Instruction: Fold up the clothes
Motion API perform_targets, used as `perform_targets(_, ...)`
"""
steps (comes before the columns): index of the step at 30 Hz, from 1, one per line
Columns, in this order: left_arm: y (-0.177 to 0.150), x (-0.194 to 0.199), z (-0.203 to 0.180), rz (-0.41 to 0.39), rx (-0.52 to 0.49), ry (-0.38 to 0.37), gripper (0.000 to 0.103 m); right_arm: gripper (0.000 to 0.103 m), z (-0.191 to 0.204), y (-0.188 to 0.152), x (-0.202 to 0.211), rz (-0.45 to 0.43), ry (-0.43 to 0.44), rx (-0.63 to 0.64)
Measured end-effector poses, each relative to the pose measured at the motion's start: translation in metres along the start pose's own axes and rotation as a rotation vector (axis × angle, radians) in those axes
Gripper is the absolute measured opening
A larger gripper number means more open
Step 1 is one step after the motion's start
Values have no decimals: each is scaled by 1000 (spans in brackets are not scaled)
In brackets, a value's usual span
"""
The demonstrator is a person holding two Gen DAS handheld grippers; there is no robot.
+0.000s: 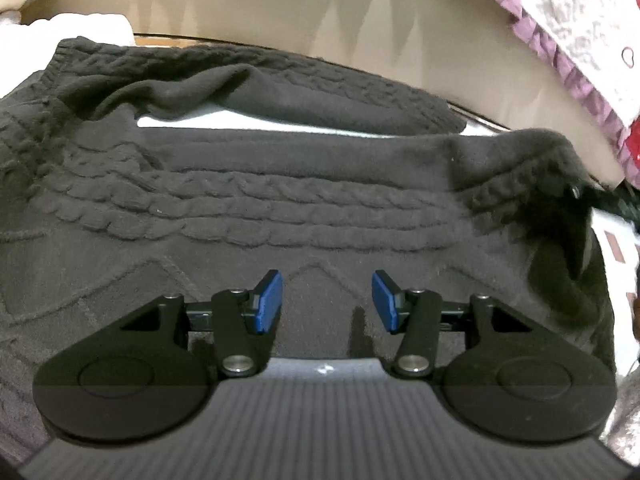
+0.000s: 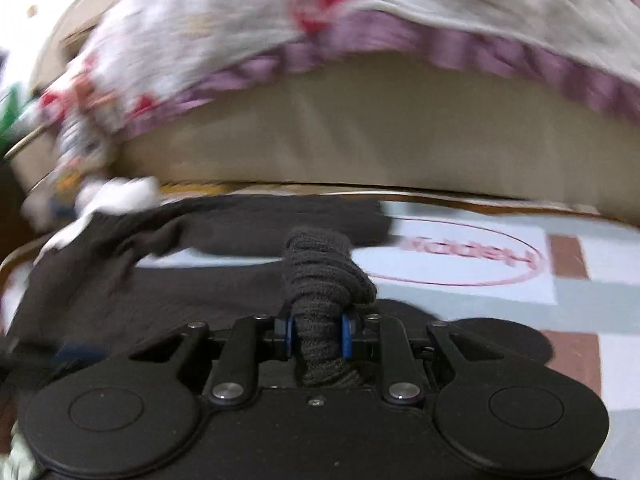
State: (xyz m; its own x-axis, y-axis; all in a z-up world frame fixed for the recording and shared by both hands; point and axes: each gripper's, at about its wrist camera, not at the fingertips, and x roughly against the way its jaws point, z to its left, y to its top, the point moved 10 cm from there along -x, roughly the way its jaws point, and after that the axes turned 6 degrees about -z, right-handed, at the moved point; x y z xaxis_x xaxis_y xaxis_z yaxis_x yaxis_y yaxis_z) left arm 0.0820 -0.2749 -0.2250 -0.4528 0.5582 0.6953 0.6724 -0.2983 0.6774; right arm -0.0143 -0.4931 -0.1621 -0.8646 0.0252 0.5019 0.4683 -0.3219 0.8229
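In the left wrist view the left tongs (image 1: 327,302) stand wide with nothing between the blue pads (image 1: 269,304); the dark cable-knit sweater (image 1: 248,200) lies spread just ahead of and under them, one part doubled back along the far side with a strip of the pale mat (image 1: 224,118) showing in the gap, and its right-hand edge lifted; it looks thick, soft and fairly heavy, a knit that would sag and stretch, not slide, so in my judgement a bunched hem or cuff gives a surer hold than the flat middle; in the right wrist view, which is blurred, the right tongs (image 2: 319,338) are closed narrow on a rolled wad of the same sweater (image 2: 324,276), raised ahead of them; the rest trails away to their left over the patterned mat (image 2: 472,280); a frilled quilt (image 2: 400,40) hangs beyond.
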Motion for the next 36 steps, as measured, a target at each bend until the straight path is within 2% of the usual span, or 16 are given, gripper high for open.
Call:
perform_targets(3,3,6,-4,-31,43,-55,49,26,52,-23,10,109,185,112)
perform_targets(6,5,11,-12,-56,65,-114,49,36,76,-50,7,241,262,199)
perform_targets(10,1,12,-22,-54,41,-152,50,48,74,-59,5,358,339,70)
perform_targets(13,-8,10,-25,-23,65,-191,51,54,75,-62,12,415,410,-39)
perform_targets(16,-16,6,-27,0,59,-193,51,59,73,-68,15,427,375,-42)
perform_targets(20,-24,5,-24,15,-9,-128,51,63,79,-86,11,517,343,-44)
perform_targets(23,-28,6,-16,20,-16,-97,51,64,72,-84,6,494,283,-32)
perform_targets(27,-32,2,-4,38,26,-74,51,73,63,-83,-16,475,281,-277)
perform_targets(29,-30,4,4,30,28,-49,51,73,68,-87,-29,490,333,-370)
perform_targets(30,-27,6,9,23,25,-35,51,64,67,-85,-33,466,337,-391)
perform_targets(31,-25,8,13,15,22,-20,51,52,64,-79,-35,428,321,-386)
perform_targets(32,-22,10,17,7,19,-6,51,12,60,-73,-36,389,299,-370)
perform_targets(36,-12,19,35,-25,7,52,51,12,17,-1,0,20,169,-324)
